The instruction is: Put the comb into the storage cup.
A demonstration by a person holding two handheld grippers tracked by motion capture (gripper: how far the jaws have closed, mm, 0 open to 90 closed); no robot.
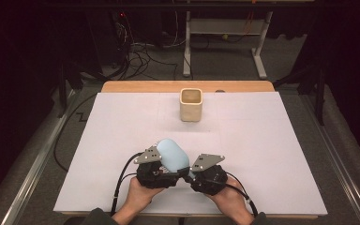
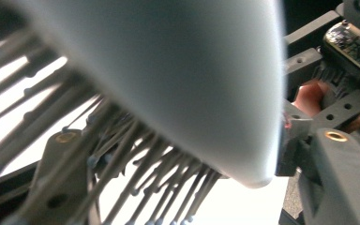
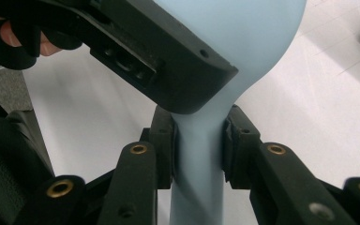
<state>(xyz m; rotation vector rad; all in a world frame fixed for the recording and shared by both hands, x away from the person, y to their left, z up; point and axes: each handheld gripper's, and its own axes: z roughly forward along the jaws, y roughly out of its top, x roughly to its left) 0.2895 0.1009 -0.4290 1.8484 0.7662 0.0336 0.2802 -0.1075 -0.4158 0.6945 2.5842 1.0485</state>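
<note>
Light-blue hairbrush (image 1: pixel 173 154) runs handle-near, head-far: your right gripper (image 1: pixel 191 174) is clamped on the handle, left gripper (image 1: pixel 168 172) closing around the head, pads' contact unclear.

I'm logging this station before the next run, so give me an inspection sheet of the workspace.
Surface: white table sheet over a wooden top, flat.
Job's things: light blue hairbrush, head and bristles at the left gripper, handle in the right gripper; beige cup upright, apart, farther back.
Clutter: nothing seen.
Grippers: left gripper at the brush head, contact unclear; right gripper clamped on the handle.
Cables: black leads trail from both grippers.
Surroundings: dark room, floor wiring, white frame legs.
</note>
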